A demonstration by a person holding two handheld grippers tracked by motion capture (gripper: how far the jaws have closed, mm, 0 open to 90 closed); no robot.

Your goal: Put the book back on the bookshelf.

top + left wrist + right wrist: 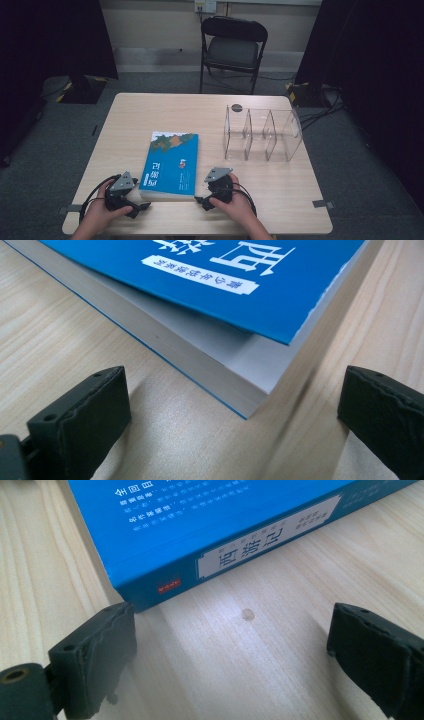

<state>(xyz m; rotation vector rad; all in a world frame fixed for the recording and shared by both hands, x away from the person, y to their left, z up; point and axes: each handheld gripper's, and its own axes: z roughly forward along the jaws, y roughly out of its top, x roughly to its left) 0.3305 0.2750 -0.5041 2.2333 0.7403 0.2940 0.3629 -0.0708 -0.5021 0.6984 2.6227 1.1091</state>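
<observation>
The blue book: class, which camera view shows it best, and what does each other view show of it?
The high view: the whole blue book lies flat on the table, full cover visible. The left gripper view shows one corner with page edges and a slightly lifted cover. The right gripper view shows its spine with a white label.

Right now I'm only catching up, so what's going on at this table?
A person sits at the wooden table with a gripper in each hand. The left gripper and right gripper flank the near end of a blue book lying flat. Both have their jaws open and hold nothing; the book lies untouched. A clear plastic organizer with compartments stands apart at the far right, with nothing in it.
</observation>
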